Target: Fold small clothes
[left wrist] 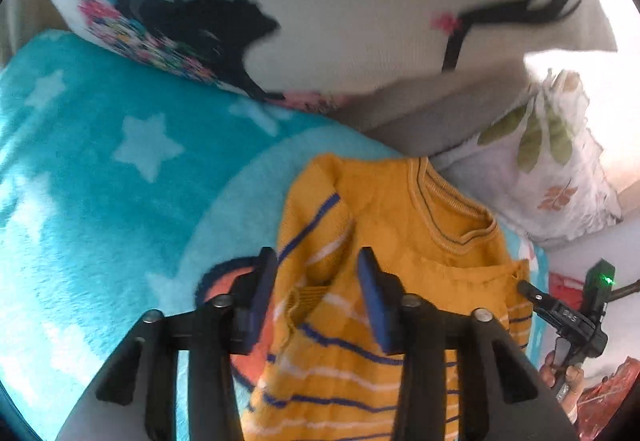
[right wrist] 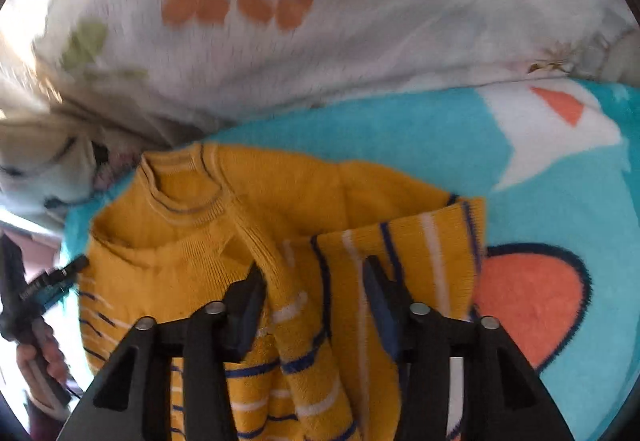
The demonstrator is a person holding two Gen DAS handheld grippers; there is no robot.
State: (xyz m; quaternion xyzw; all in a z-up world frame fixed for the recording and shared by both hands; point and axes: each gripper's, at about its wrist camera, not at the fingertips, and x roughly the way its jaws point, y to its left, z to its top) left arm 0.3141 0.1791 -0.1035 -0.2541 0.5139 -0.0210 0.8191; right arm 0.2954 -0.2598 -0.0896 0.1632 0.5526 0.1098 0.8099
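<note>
- Both views are brightly lit by daylight; glare is blown out to white right of the leaf-print pillow.
- Motion blur is seen on that pillow and above it.
- Edges are bent and vignetted black by the fisheye lens.

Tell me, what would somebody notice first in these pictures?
A little yellow sweater with blue and white stripes, both sleeves folded in, lies on a fuzzy turquoise blanket with white stars. Behind it leans a white pillow with long black eyelashes. The open left claw and the open right claw hang just above the sweater.
</note>
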